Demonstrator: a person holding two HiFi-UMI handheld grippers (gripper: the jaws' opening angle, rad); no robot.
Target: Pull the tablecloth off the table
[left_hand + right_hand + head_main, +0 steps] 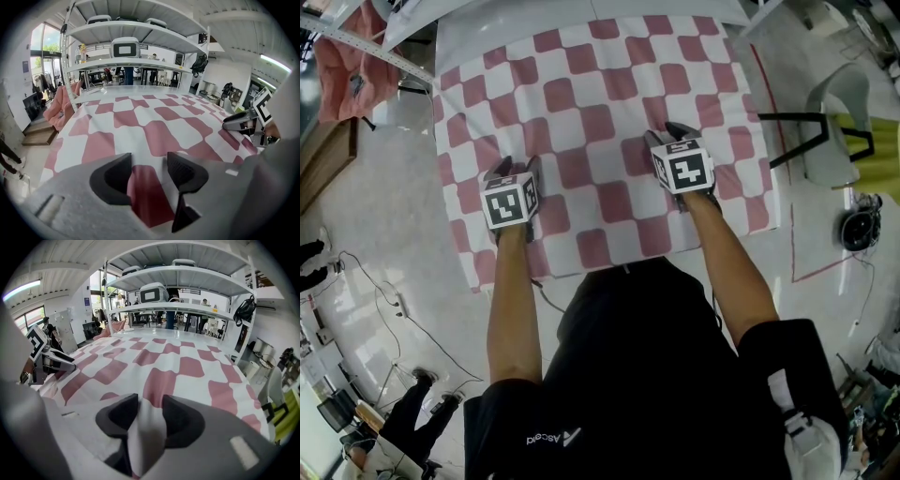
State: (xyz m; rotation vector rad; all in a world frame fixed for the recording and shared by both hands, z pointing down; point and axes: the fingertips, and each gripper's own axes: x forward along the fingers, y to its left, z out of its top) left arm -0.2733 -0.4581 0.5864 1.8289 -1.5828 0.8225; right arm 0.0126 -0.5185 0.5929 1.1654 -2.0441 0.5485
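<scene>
**Two pinches near the cloth's front edge, ready to draw**

My left gripper [149, 171] stands partly closed on a raised red fold. My right gripper [150, 416] is set narrower on a white ridge. From both pinches the tablecloth [591, 103] runs out flat across the table [506, 23], its near edge just behind them. I judge both grips should bite firmly first. Then I should pull level and together, so the cloth neither skews nor slips free.

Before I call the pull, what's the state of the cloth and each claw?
tablecloth: spread over the table, not yet pulled off
left claw: shut on a raised fold of tablecloth
right claw: shut on a raised fold of tablecloth
</scene>
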